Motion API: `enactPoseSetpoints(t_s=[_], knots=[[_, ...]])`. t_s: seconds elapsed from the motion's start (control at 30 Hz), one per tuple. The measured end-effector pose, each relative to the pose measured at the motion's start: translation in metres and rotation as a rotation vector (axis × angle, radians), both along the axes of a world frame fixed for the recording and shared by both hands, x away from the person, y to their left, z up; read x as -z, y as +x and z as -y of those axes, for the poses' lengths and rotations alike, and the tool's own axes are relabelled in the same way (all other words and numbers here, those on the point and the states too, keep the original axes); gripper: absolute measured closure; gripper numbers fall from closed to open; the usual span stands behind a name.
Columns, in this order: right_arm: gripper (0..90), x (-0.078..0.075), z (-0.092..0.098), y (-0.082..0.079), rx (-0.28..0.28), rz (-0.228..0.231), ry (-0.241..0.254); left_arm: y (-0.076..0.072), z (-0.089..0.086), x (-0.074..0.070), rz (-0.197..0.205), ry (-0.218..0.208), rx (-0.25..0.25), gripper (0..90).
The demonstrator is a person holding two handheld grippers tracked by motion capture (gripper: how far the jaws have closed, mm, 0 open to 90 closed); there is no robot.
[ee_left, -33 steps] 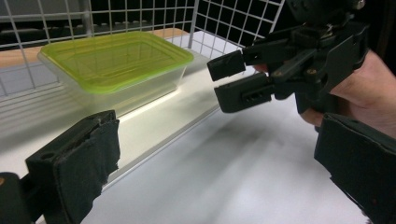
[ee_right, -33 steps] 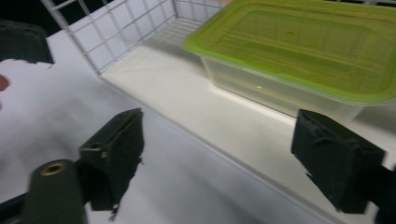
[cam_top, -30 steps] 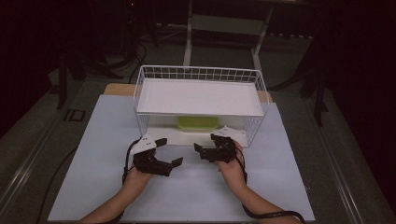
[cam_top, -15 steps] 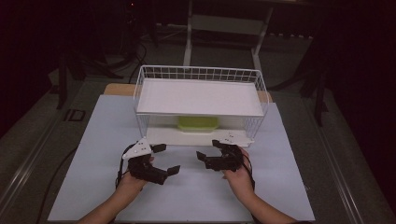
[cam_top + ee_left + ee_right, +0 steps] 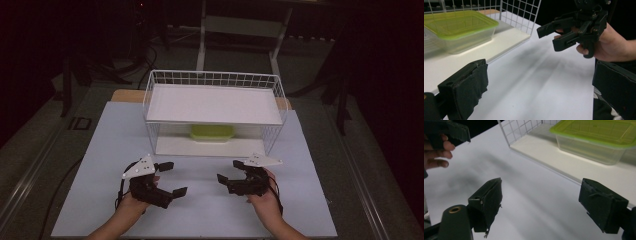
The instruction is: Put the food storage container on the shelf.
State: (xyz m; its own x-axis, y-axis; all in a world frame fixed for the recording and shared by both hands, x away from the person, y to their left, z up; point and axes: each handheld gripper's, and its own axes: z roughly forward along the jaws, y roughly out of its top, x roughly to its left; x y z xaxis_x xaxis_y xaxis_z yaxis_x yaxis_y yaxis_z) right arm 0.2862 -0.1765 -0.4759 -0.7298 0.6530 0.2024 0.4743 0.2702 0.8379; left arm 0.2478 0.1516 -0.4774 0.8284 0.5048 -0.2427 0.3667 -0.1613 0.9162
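Left gripper (image 5: pixel 169 178) and right gripper (image 5: pixel 228 173) low over the white table (image 5: pixel 100 150), jaws spread, grasping nothing; beyond both, well apart from the fingers, green-lidded container (image 5: pixel 212 133) on the lower shelf of the wire rack (image 5: pixel 212 79)

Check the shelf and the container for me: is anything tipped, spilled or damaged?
Nothing stands out. The green-lidded container sits level on the lower board of the wire shelf, lid on, no spill. The left gripper and right gripper hover open over the table, holding nothing. Only oddity: their jaw padding looks frayed at the edges.
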Motion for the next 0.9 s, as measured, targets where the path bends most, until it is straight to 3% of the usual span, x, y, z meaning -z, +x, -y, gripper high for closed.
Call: enactPoseSetpoints(t_s=[0.4,0.73,0.9], knots=[[18.8,0.000,0.020,-0.014,-0.011,0.007,-0.015,-0.011,-0.007,0.009,-0.025,0.015,-0.002,0.8],[18.4,0.000,0.033,-0.023,-0.079,0.040,0.006,-0.018,-0.011,0.016,-0.012,0.022,0.014,0.8],[17.6,0.008,0.036,-0.023,-0.166,0.039,0.022,-0.019,-0.008,0.021,-0.002,0.040,0.041,0.8]])
